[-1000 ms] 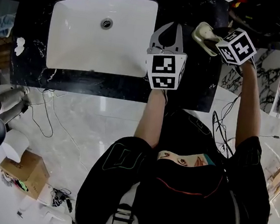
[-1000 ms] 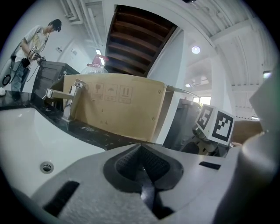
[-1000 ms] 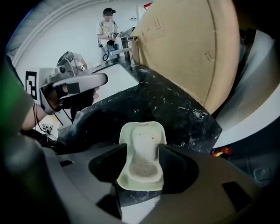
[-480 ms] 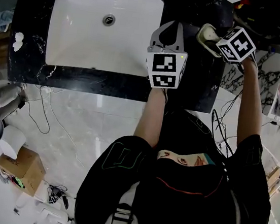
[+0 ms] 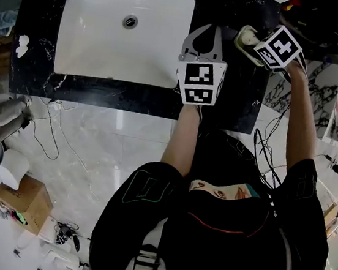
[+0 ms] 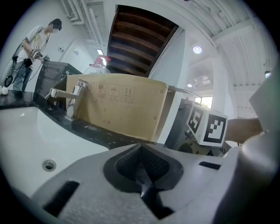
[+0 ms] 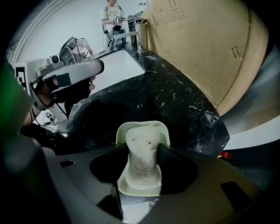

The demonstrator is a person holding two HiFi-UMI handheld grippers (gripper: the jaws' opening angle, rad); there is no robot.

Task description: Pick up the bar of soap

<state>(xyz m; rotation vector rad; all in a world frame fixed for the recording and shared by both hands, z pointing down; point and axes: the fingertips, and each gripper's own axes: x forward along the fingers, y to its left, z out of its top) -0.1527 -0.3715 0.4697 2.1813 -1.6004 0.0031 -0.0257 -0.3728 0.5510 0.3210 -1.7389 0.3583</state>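
Observation:
A pale cream bar of soap (image 7: 142, 165) lies in a light green soap dish (image 7: 142, 127) on the black marble counter, seen in the right gripper view. My right gripper (image 7: 142, 158) points steeply down over it. Its jaws have just been closing, and the dark pads (image 7: 175, 168) now touch both sides of the bar, which still rests in the dish. In the head view the dish (image 5: 246, 39) shows at the counter's right, under the right gripper (image 5: 261, 48). My left gripper (image 5: 209, 33) hovers beside the sink, shut with nothing in it.
A white sink (image 5: 124, 33) fills the counter's left part, with a chrome faucet (image 6: 69, 98) behind it. A large cardboard box (image 7: 201, 48) stands along the back of the counter. A person stands far off (image 6: 33, 48). Cables lie on the floor (image 5: 57, 141).
My right gripper has tilted and rolled a little over the soap dish; its marker cube shifted slightly up and left. The left gripper has kept still.

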